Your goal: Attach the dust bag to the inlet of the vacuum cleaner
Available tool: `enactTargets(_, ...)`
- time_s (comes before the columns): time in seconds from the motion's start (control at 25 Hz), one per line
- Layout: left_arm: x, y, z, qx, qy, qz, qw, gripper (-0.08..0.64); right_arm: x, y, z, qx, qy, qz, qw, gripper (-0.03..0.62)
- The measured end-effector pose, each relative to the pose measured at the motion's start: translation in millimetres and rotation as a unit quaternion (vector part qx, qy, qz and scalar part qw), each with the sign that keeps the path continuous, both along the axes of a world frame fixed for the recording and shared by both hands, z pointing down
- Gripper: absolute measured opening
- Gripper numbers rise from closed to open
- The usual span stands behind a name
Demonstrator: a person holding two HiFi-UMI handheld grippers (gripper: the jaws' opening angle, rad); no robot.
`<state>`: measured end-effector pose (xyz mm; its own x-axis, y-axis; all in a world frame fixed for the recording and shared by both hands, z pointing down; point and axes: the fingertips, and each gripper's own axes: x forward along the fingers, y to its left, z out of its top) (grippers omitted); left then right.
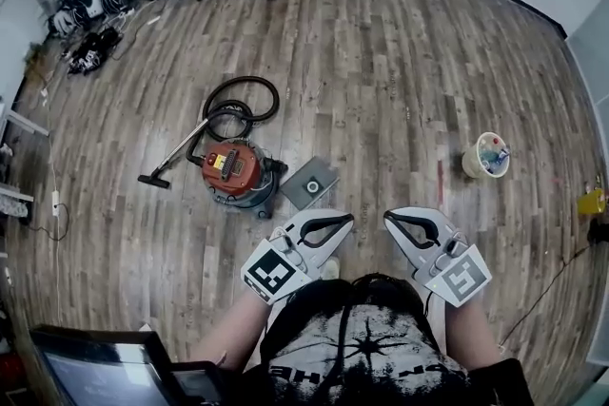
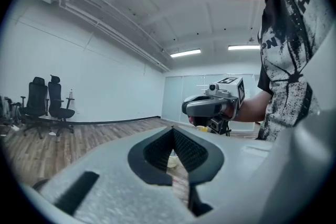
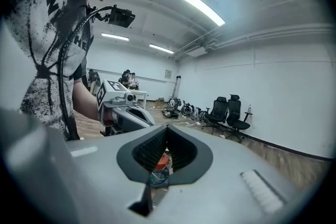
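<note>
Jaws of the left gripper [image 1: 348, 220] and right gripper [image 1: 388, 220] are pressed together, empty, held level at the chest. Ahead on the floor [image 1: 400, 62], the flat grey dust bag [image 1: 309, 183] lies just beside the red vacuum cleaner [image 1: 235, 170], seemingly laid ready for fitting.

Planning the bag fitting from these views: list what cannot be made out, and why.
Vacuum cleaner inlet: too small in the head view; in the right gripper view the shut right hand-held gripper hides all but a sliver.
Dust bag opening: head view, too small for detail.
Bucket contents: head view, too small.
Screen: cut off by the head view's bottom edge.
</note>
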<state>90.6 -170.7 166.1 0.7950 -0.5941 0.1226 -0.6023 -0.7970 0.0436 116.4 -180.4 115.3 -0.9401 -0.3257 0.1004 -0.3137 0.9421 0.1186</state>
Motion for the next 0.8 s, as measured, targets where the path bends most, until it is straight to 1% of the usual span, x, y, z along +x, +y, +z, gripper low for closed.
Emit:
enactTargets(0.16,-21,-22,3,-0.014,0.015,-0.028,0.9994,0.002,-23,-26,2,0.0,0.002,-0.022,1.0,0.005)
enactTargets(0.24,-31,-32,6,-0.013,0.014,-0.04,0.999,0.002,-32,-38,3,-0.003,0.003,-0.036,0.999,0.005)
enactTargets(0.32,-40,-43,10,-0.011,0.015,-0.055,0.9983,0.002,-39,-52,7,-0.007,0.013,-0.051,0.999,0.005)
enactTargets(0.44,-54,-65,20,-0.034,0.032,-0.091,0.9947,0.002,-51,-80,14,-0.011,0.027,-0.08,0.996,0.005)
enactTargets(0.52,-62,-85,27,-0.039,0.031,-0.113,0.9924,0.002,-60,-102,21,-0.017,0.032,-0.105,0.994,0.005)
enactTargets(0.6,-68,-108,32,-0.042,0.034,-0.14,0.9887,0.002,-69,-128,27,-0.021,0.035,-0.138,0.99,0.005)
enactTargets(0.68,-76,-134,34,-0.055,0.042,-0.175,0.9822,0.002,-83,-153,30,-0.024,0.033,-0.178,0.983,0.005)
enactTargets(0.8,-84,-167,25,-0.06,0.047,-0.222,0.9721,0.002,-102,-183,26,-0.032,0.023,-0.235,0.971,0.005)
